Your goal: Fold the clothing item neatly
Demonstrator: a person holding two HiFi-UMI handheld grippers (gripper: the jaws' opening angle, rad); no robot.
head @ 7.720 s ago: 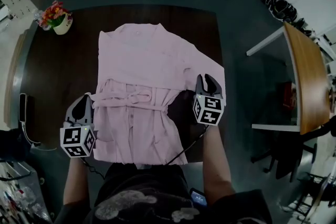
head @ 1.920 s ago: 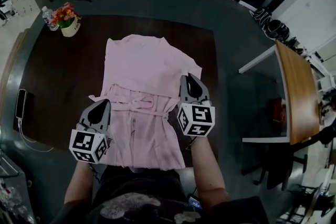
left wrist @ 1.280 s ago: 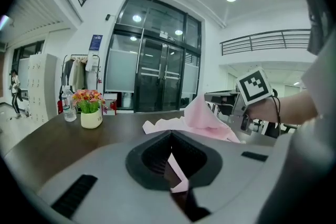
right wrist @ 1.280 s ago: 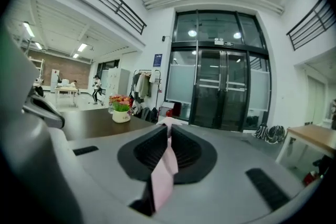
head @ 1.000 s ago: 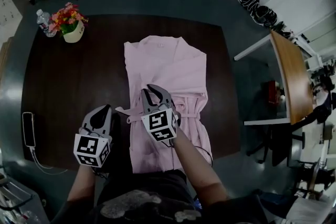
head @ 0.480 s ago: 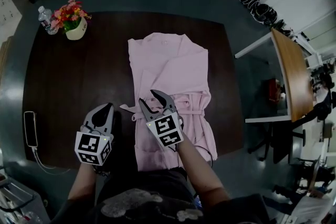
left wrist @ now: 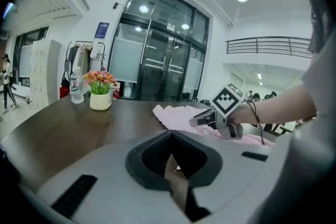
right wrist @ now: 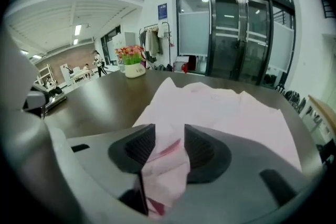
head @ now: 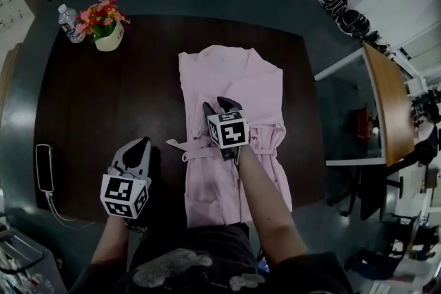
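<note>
A pink robe (head: 234, 79) lies lengthwise on the dark table (head: 103, 100), narrow, with its sides folded in and its belt end (head: 180, 146) sticking out to the left. My right gripper (head: 217, 105) hovers over the robe's middle, jaws apart. In the right gripper view a bunch of pink cloth (right wrist: 167, 165) stands loosely between the parted jaws of the right gripper (right wrist: 167, 147). My left gripper (head: 143, 142) is shut and empty over bare table left of the robe. The left gripper view shows the left gripper (left wrist: 169, 157) closed, with the right gripper (left wrist: 202, 119) and robe (left wrist: 176, 113) ahead.
A flower pot (head: 107, 27) and a water bottle (head: 67, 16) stand at the table's far left corner. A phone on a cable (head: 44, 167) lies near the left edge. A wooden table (head: 389, 100) stands off to the right.
My right gripper swung from the robe's right edge to its middle, bringing that side over, and its jaws parted. It then moved farther up the robe. The left gripper stayed shut.
</note>
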